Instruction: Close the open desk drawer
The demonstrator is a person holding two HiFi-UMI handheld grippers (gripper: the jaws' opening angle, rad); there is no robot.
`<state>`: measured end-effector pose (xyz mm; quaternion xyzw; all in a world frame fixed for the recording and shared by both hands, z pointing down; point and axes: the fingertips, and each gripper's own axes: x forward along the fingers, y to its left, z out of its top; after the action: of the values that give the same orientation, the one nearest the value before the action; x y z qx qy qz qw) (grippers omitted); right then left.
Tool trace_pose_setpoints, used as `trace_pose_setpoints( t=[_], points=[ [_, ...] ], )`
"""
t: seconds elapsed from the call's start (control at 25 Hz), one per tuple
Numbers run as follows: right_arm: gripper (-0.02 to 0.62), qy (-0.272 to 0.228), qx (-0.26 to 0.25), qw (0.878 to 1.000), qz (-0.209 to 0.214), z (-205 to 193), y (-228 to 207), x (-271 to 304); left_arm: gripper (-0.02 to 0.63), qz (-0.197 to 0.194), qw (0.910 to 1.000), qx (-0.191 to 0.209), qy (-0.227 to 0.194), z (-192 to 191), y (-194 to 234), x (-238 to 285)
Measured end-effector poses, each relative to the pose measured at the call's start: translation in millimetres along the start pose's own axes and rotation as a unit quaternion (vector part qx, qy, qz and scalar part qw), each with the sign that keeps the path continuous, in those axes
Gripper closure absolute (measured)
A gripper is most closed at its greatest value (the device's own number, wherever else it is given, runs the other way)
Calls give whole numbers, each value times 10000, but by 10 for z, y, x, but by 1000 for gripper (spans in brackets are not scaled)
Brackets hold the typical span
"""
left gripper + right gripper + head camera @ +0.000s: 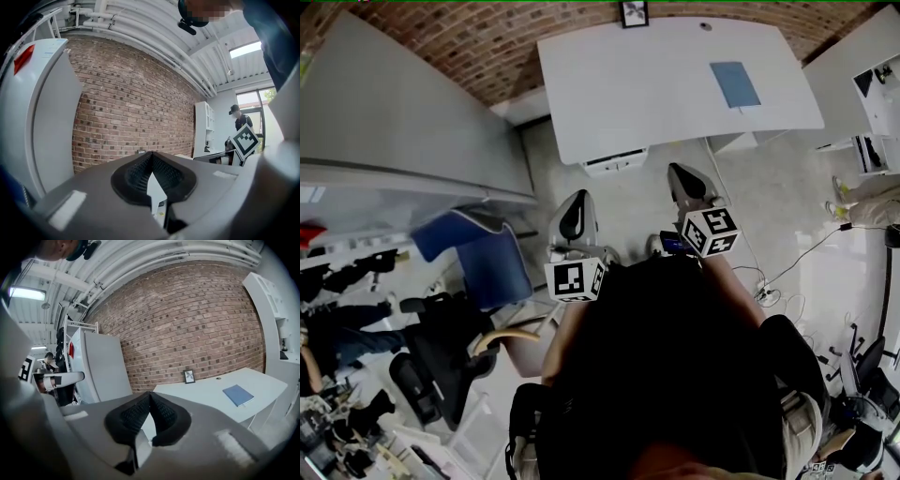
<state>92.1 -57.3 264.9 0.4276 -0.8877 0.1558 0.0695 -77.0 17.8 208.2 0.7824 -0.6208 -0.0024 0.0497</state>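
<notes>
- At the far left of the head view stands a large grey-white panel (394, 112). Its long edge runs toward the brick wall (487, 47).
- Below this panel is a blue chair (483, 258), and nearer to the person a black office chair (436, 361).
- The left gripper (152, 153) is held in front of the person's body and points about level toward the brick wall. Its jaws are pressed together with nothing between the black pads, so it holds nothing. Its marker cube (576, 279) sits close to the person's chest.
- The desk drawer (616, 163) is a white front under the near left corner of the white desk (656, 103). It stands out a little past the desk edge. I cannot tell how far it is pulled out. It lies ahead of the two grippers, between them and well apart from both.
- A small picture frame (634, 13) leans at the wall behind the desk.
- The right gripper (150, 393) is a little more forward than the left one and is tilted slightly down toward the desk. Its jaws are also closed on nothing. Its marker cube (710, 232) is just behind it.
- A blue notebook (736, 84) lies flat on the right half of the desk top.
- Cables (787, 272) run over the floor at the right, and white shelves (874, 112) stand at the far right edge.
</notes>
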Motion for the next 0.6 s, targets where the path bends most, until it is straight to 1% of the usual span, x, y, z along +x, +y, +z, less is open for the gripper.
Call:
trace_pose_setpoints(
  t=[0.6],
  points=[
    [594, 28, 108, 9999, -43, -53, -61, -36, 589, -17, 10000, 43, 56, -19, -67, 24]
  ],
)
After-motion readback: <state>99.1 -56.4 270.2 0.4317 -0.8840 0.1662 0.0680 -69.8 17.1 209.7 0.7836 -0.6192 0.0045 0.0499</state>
